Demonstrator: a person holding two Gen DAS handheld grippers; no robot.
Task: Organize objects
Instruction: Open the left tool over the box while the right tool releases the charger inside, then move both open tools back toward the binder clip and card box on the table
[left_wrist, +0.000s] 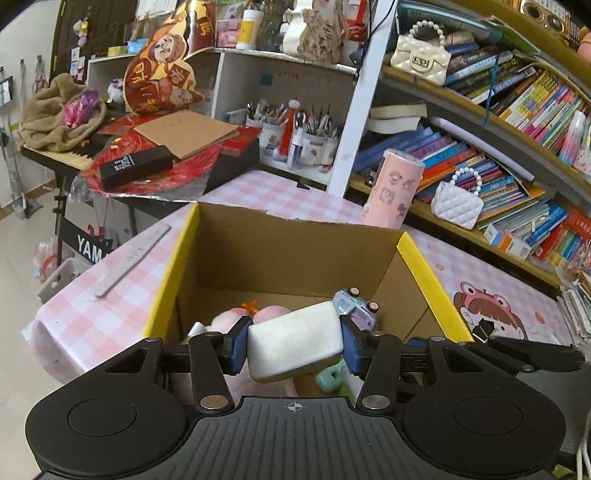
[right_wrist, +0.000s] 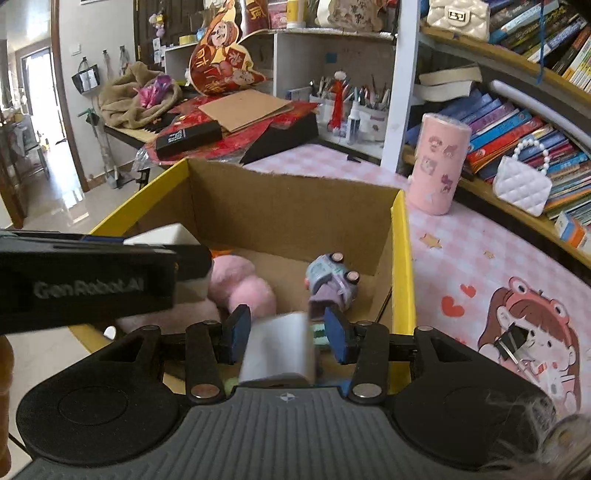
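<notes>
Left claw (left_wrist: 294, 345): blue pads closed onto the sides of a white rounded rectangular block (left_wrist: 295, 347), held tilted above the open brown cardboard box with yellow rim (left_wrist: 173, 266). Box contents: pink plush toy (right_wrist: 243, 284) at left, pastel blue-and-purple toy car (right_wrist: 332, 280) toward the right wall, apart from the plush. Right claw (right_wrist: 282, 334): pads spread, a blurred white cuboid object (right_wrist: 279, 349) between them; contact with either pad cannot be confirmed. Box stands on the pink checked worktop (right_wrist: 461, 236). Pink cylindrical cartoon-printed tumbler (right_wrist: 441, 162) stands upright beyond the box's right corner.
</notes>
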